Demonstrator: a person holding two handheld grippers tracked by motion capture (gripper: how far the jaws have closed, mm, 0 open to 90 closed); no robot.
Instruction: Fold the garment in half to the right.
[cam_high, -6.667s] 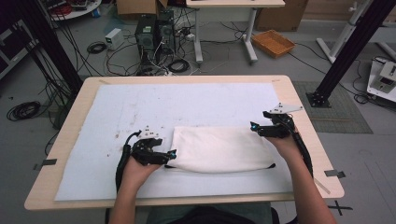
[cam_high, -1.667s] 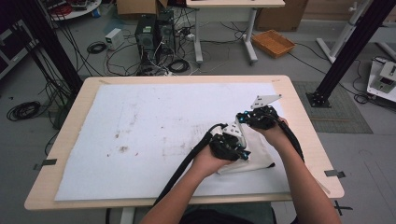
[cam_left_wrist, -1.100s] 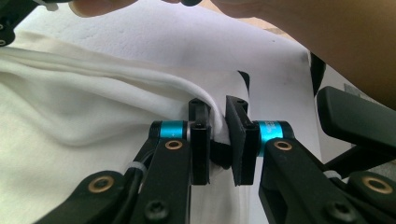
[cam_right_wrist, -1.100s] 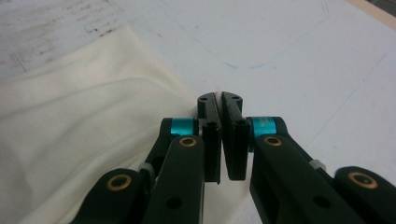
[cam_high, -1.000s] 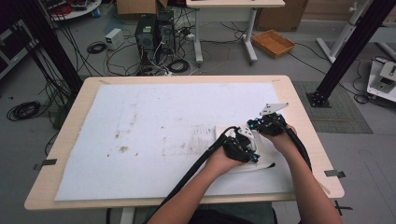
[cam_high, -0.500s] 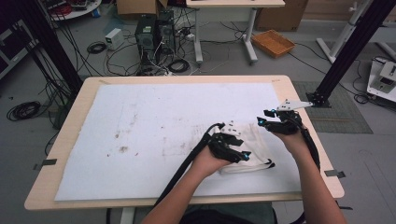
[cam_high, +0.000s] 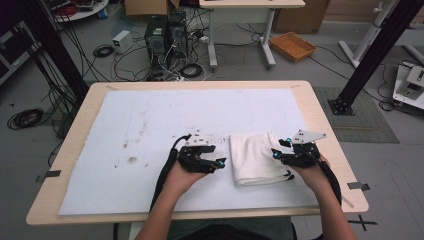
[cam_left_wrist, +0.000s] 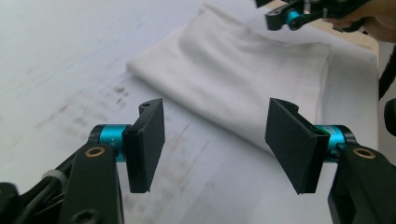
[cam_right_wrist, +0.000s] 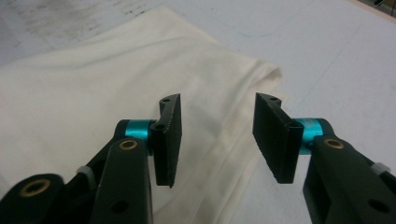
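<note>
From the high view, your left gripper (cam_high: 216, 163) sits on the white sheet (cam_high: 150, 140) that covers the table (cam_high: 325, 120), just to the left of the folded white cloth (cam_high: 255, 157), with a bare strip of sheet between its tips and the cloth's near edge. Your right gripper (cam_high: 276, 154) is at the cloth's opposite side, its tips at or over the right edge; whether they touch the fabric you cannot tell from here. The cloth lies flat between your two grippers, folded into a compact rectangle.

In the left gripper view, your jaws stand well apart and have just been opening wider, with nothing between them. The folded white cloth (cam_left_wrist: 243, 74) lies ahead of the jaws and slightly to their right, clear of both pads. Smudged marks on the sheet lie ahead of your left jaw. Beyond the cloth's far edge you see your other hand with the right gripper (cam_left_wrist: 280, 18).

In the right gripper view, your jaws are apart after just opening, now a touch narrower again. They hover over the cloth (cam_right_wrist: 93, 93): its layered, folded edge runs under the gap and past the right jaw, while the broad flat part spreads ahead and to the left. The pads do not press on the fabric.
</note>
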